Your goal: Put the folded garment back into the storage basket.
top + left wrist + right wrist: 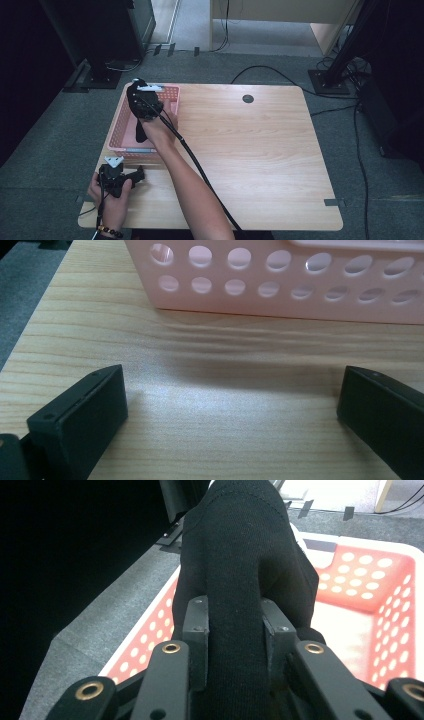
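Observation:
A black knitted cloth [240,540] is pinched between the jaws of my right gripper [232,610], which is shut on it. It hangs over the pink perforated basket [370,565]. From above, the right gripper [142,102] hovers over the basket [172,95] at the table's back left, with the cloth [133,95] at its tip. My left gripper [141,173] rests low on the wooden table just in front of the basket. Its jaws stand wide apart, and the left gripper [232,385] has only bare wood between them, facing the basket wall [300,305].
The wooden table [250,150] stretches right of the basket, with a round cable hole [248,98] near its back edge. The right gripper's cable [200,170] trails along the forearm. Black stands and cables sit on the grey carpet around the table.

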The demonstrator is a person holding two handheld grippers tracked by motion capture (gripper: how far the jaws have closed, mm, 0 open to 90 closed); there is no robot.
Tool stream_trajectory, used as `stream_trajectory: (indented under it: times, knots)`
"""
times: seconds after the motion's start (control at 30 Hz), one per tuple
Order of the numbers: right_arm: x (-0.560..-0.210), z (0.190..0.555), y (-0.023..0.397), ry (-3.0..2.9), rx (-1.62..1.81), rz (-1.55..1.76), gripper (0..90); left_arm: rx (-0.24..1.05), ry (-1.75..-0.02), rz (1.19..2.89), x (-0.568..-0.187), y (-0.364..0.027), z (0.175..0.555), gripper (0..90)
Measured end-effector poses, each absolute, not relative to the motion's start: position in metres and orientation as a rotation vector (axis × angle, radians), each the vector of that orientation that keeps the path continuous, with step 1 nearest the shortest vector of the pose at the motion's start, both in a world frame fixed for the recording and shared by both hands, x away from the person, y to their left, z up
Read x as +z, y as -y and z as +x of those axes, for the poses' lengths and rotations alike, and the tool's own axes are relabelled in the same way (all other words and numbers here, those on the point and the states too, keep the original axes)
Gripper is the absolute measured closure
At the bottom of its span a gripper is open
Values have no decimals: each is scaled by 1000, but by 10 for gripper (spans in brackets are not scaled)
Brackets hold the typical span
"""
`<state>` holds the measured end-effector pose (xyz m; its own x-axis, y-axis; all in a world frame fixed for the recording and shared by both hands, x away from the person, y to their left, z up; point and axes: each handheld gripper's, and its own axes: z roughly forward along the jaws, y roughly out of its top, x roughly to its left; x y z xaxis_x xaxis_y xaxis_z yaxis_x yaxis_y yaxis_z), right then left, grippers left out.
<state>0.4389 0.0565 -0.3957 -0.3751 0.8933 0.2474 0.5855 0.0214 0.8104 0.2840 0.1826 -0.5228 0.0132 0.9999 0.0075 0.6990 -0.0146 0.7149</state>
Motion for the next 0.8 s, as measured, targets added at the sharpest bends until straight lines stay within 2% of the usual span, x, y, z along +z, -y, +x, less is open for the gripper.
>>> stream_trajectory:
  times: [0.57, 0.8]
  knots:
    - [-433, 456, -74, -2019, 1261, 1588, 715, 738, -1740, 1763, -523, -182, 284, 0]
    - [-449, 464, -81, -2032, 1145, 1613, 712, 738, -1740, 1763, -523, -182, 284, 0]
